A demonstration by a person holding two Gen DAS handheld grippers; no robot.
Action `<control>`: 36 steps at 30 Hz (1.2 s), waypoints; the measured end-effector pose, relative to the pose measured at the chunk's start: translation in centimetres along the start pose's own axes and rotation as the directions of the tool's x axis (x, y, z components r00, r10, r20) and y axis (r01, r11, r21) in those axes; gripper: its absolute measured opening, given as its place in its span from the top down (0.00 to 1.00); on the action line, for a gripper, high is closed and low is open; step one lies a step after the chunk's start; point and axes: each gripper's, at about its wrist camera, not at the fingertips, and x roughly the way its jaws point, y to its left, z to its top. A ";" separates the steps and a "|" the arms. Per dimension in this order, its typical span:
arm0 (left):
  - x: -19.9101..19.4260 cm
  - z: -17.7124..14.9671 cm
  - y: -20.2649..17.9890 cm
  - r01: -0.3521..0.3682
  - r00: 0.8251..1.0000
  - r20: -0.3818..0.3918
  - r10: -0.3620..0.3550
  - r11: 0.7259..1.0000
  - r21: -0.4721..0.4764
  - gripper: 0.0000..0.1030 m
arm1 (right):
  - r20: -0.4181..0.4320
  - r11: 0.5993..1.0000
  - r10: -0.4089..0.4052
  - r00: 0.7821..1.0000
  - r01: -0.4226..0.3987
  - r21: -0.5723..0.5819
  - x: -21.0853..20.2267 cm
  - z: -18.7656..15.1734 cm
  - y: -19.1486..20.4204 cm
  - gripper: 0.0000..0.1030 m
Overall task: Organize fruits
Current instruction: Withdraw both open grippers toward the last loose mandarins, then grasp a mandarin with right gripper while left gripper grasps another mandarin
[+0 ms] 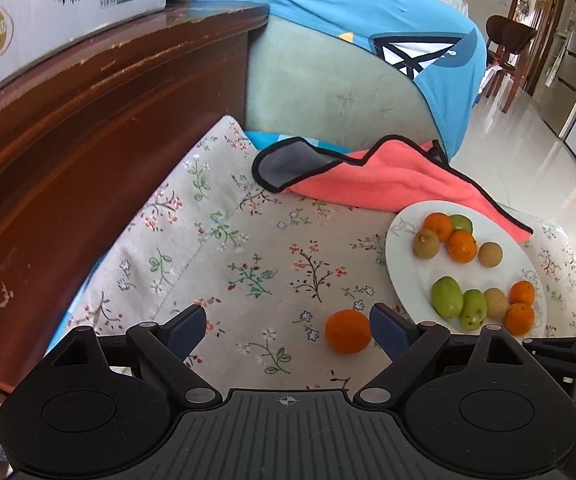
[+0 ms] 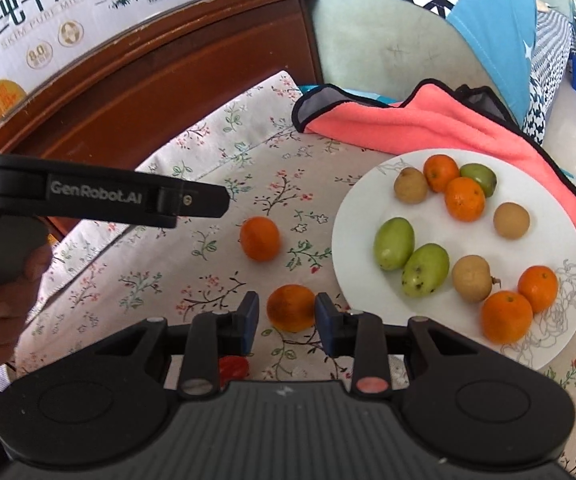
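Observation:
A white plate (image 2: pixel 352 224) on the floral cloth holds several oranges, green fruits and brown longans; it also shows in the left wrist view (image 1: pixel 400 256). Two oranges lie loose on the cloth. My left gripper (image 1: pixel 288 326) is open, with one loose orange (image 1: pixel 347 331) just inside its right finger. In the right wrist view that orange (image 2: pixel 260 238) lies farther out. My right gripper (image 2: pixel 287 316) is narrowed around the other loose orange (image 2: pixel 291 307), pads at both sides; a small gap shows on the left. The left gripper body (image 2: pixel 100 198) reaches in from the left.
A pink towel (image 1: pixel 388 180) lies behind the plate. A wooden cabinet (image 1: pixel 88 120) with a milk carton box (image 2: pixel 88 4) stands at the left. A green chair back (image 1: pixel 328 80) with a blue garment is behind the cloth.

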 end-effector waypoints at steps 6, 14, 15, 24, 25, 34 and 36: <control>0.6 -0.3 -0.1 0.004 1.000 -0.019 -0.004 1.000 0.002 0.12 | -0.005 1.000 -0.017 1.000 0.017 -0.009 0.9 0.0 0.0 0.68; 1.6 -0.8 -0.4 0.008 0.999 -0.038 -0.007 1.000 0.020 0.12 | -0.009 0.999 -0.019 1.000 0.019 -0.029 1.3 -0.2 0.3 0.68; 1.7 -0.9 -0.5 0.006 0.999 -0.040 -0.005 1.000 0.027 0.12 | -0.011 0.999 -0.017 1.000 0.017 -0.031 1.4 -0.2 0.4 0.68; 3.1 -1.3 -2.0 -0.011 0.999 -0.036 0.014 0.997 0.070 0.14 | -0.009 0.999 -0.009 1.000 0.009 -0.052 0.4 -0.4 0.4 0.70; 3.3 -1.3 -2.1 -0.009 0.999 -0.035 0.012 0.997 0.071 0.15 | -0.007 0.998 -0.012 1.000 0.011 -0.055 0.2 -0.5 0.4 0.70; 5.0 -1.5 -3.8 -0.016 0.999 -0.047 0.020 0.996 0.093 0.33 | 0.002 0.999 -0.008 1.000 0.008 -0.035 -1.4 -0.5 -0.4 0.70; 5.3 -1.5 -3.9 -0.022 0.998 -0.050 0.026 0.996 0.089 0.36 | 0.006 0.999 -0.005 1.000 0.005 -0.035 -1.7 -0.5 -0.5 0.70</control>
